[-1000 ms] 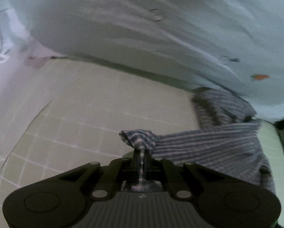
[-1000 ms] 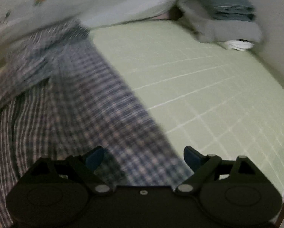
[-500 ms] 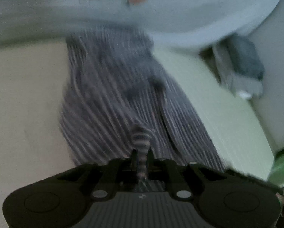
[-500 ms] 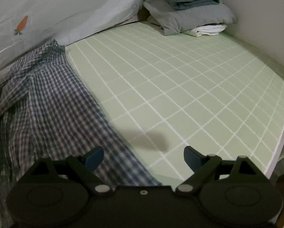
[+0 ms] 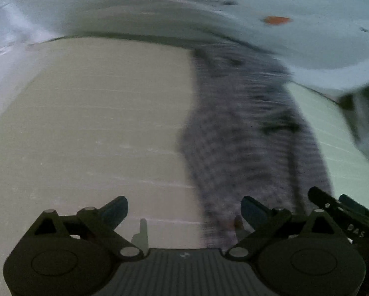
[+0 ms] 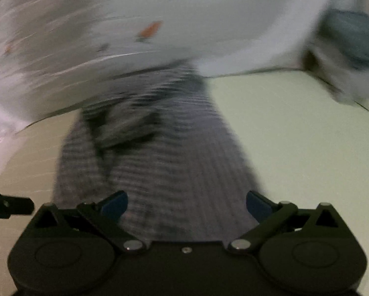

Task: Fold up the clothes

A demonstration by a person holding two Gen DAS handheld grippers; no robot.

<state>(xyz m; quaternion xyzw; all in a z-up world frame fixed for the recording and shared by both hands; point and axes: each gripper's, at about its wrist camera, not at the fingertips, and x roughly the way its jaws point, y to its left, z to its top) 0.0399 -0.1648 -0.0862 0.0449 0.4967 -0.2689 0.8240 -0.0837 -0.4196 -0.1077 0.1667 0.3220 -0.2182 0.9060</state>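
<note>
A pale green mattress sheet with a white grid (image 6: 295,148) fills the ground ahead of you, with a pale blue duvet printed with small orange carrots (image 6: 159,12) heaped along its far edge and a stack of folded grey and blue clothes (image 6: 352,56) far off to the right of your right claw. The grey-and-white checked cotton shirt (image 6: 159,162) lies in a long strip on the bed, running straight out from between your right claw's fingers toward the duvet; both views are blurred, so its creases are hard to read.

Your right claw (image 6: 187,203) is spread wide and holds nothing, hovering over the shirt's near end. Your left claw (image 5: 184,209) is also wide open and empty, with the shirt just ahead and to its right, its right finger over the cloth's edge.

You seem to be between grips on a narrowed shirt. A next grip would call for closing each claw on a near corner, pinching all layers together so none slips.
</note>
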